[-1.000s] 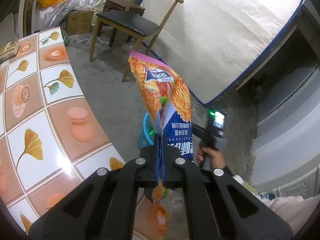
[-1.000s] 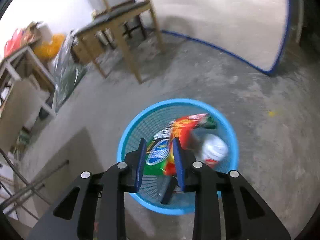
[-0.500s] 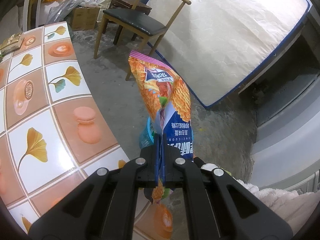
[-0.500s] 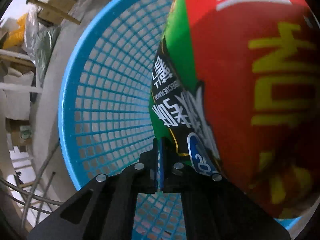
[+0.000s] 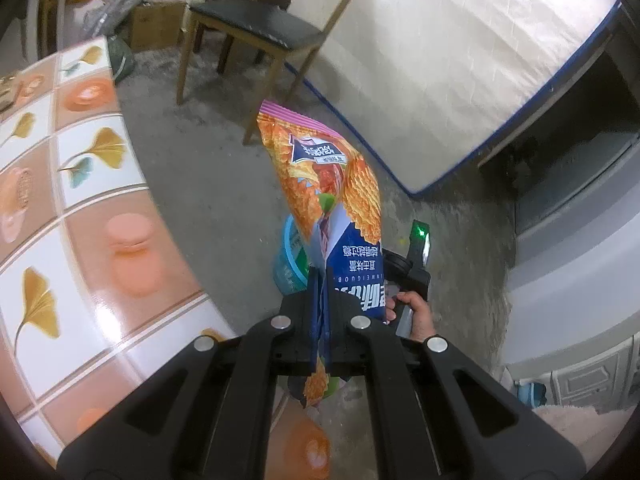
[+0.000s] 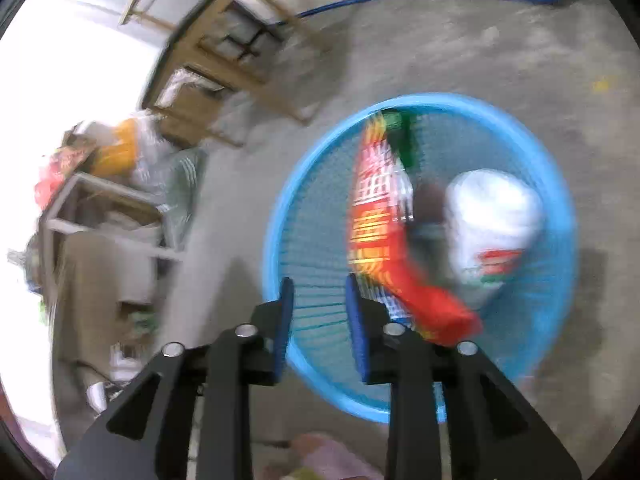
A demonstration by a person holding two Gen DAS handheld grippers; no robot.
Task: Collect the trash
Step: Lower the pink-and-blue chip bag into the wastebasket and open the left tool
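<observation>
My left gripper (image 5: 320,292) is shut on an orange and blue chip bag (image 5: 328,184) and holds it upright past the edge of the tiled table (image 5: 80,200). The blue mesh basket (image 5: 286,264) shows on the floor behind the bag. In the right wrist view my right gripper (image 6: 318,300) is open and empty above the blue basket (image 6: 560,208). A red and green snack bag (image 6: 380,216) and a white wrapper (image 6: 492,216) lie in the basket. The right gripper's body (image 5: 416,256) also shows in the left wrist view.
A wooden chair (image 5: 256,28) stands on the concrete floor beside a leaning mattress (image 5: 440,60). Boxes and bags (image 5: 152,12) pile at the far left. In the right wrist view a chair (image 6: 224,52) and cluttered shelves (image 6: 100,208) lie left of the basket.
My right gripper has let go of the red and green snack bag, which now lies in the basket, and has risen out of it. My left gripper still holds the chip bag.
</observation>
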